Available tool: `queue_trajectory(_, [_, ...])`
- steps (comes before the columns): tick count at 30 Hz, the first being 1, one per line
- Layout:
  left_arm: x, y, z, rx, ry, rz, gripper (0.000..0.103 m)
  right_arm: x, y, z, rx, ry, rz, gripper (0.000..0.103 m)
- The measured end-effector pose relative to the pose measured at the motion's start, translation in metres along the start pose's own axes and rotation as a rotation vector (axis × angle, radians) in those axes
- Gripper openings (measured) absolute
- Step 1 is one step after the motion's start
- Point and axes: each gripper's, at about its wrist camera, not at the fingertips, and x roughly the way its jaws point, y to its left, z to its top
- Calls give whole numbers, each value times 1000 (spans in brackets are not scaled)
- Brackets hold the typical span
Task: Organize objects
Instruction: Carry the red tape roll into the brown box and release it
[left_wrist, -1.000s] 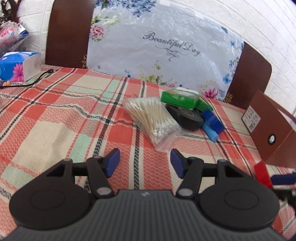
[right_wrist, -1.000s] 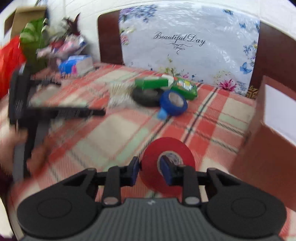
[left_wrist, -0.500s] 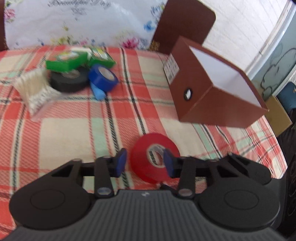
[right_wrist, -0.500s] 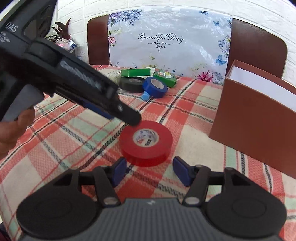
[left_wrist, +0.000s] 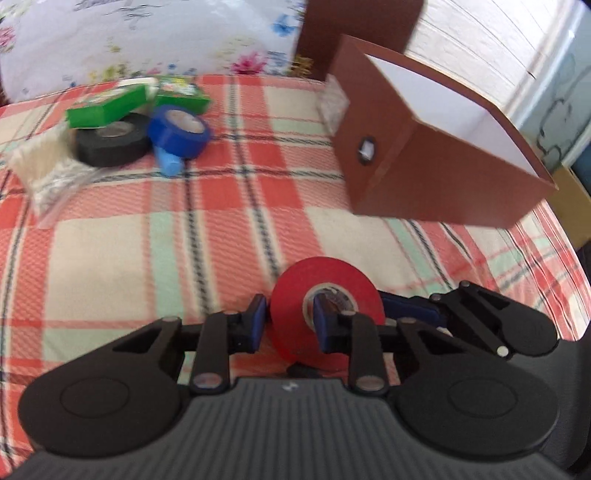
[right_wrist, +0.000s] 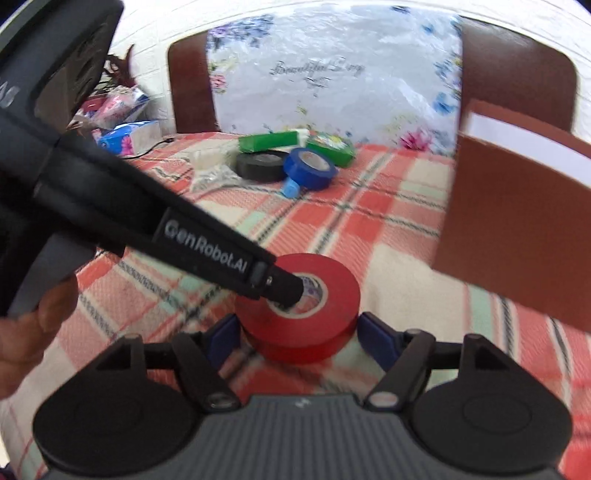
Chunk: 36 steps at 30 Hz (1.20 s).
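Left wrist — red tape roll (left_wrist: 291, 306) pinched in left gripper (left_wrist: 290, 319).

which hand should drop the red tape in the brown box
Left. The left hand-held gripper already pinches the red tape, one finger through its core. The right hand-held gripper is open around it. The brown box is just ahead.

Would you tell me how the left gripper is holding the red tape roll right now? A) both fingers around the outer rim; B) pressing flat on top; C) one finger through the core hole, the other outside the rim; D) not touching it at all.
C: in the left wrist view the left gripper pinches the wall of the red tape roll, one finger inside the core and one outside the rim.
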Motion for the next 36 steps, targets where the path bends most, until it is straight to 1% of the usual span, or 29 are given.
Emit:
queue_trajectory(3, [10,-32,-4,52,33,-76,30,-24,-14,-20,24,-2,-65,73])
queue_trajectory(6, [22,-73,-6,119,61,-153,30,-56,-33,-41,65,-9,-153,73])
queue_trajectory(9, [33,-112,-9,180,76,-192,30,-80,-57,-59,132,-14,-219,73])
queue_trajectory(11, [36,-128,-10,192,91,-198,31,-92,-71,-69,175,-16,-241,74])
queue_trajectory(12, [36,-134,-10,200,92,-186,32,-98,-76,-72,192,-20,-243,78])
queue_trajectory(13, [34,-137,-11,210,92,-177,33,-103,-81,-76,205,-25,-241,80])
queue_trajectory(15, [31,-137,-12,209,95,-171,40,-108,-84,-80,211,-36,-226,79])
queue_trajectory(17, [32,-132,-13,189,97,-168,40,-109,-84,-81,207,-43,-215,79])
queue_trajectory(19, [35,-131,-14,180,100,-180,33,-106,-82,-80,193,-47,-193,72])
queue_trajectory(21, [33,-135,-11,182,94,-156,31,-105,-77,-79,165,-53,-203,71])
queue_trajectory(23, [16,-138,1,184,65,-158,31,-111,-79,-74,161,-74,-196,70])
queue_trajectory(25, [-11,-142,24,214,-17,-181,31,-127,-80,-58,158,-142,-197,70])
queue_trajectory(26, [-23,-144,38,228,-59,-183,31,-135,-82,-47,145,-185,-205,70])
queue_trajectory(28, [-39,-149,71,255,-143,-159,31,-146,-89,-14,114,-263,-219,71])
queue_trajectory(30, [-41,-150,103,271,-205,-117,31,-142,-99,21,86,-310,-234,70])
queue_trajectory(32, [-25,-144,130,257,-211,-66,31,-124,-113,52,94,-319,-226,71])
queue_trajectory(34, [2,-129,149,214,-173,-16,30,-93,-130,76,132,-271,-190,70])
queue_trajectory(36, [29,-113,158,162,-128,21,28,-61,-143,92,169,-201,-140,71])
